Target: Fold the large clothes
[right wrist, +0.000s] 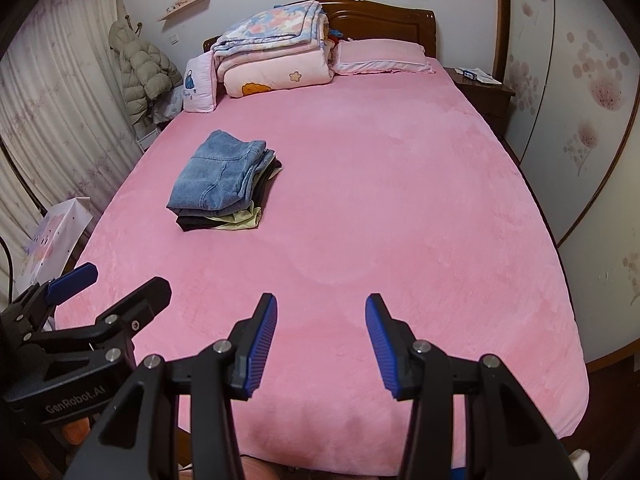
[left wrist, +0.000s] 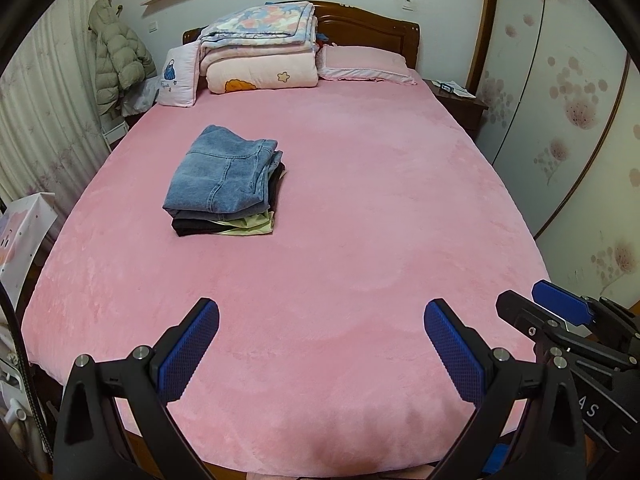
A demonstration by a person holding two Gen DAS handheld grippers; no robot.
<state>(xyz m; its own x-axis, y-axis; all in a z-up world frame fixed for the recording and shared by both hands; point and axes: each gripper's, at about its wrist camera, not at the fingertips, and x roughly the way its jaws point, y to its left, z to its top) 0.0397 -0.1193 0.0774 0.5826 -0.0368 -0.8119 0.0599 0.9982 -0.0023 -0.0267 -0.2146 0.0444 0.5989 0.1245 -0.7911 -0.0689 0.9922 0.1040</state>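
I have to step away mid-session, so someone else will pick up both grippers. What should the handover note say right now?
Left gripper: open, holding nothing, over the near end of the bed.
Right gripper: open, also holding nothing, beside the left one.
Clothes: one folded stack on the pink bedcover, left of centre, jeans on top, dark and pale green pieces under them.
Done: that stack looks finished.
Left: no unfolded garment is in view; find the next one outside these views, if any.
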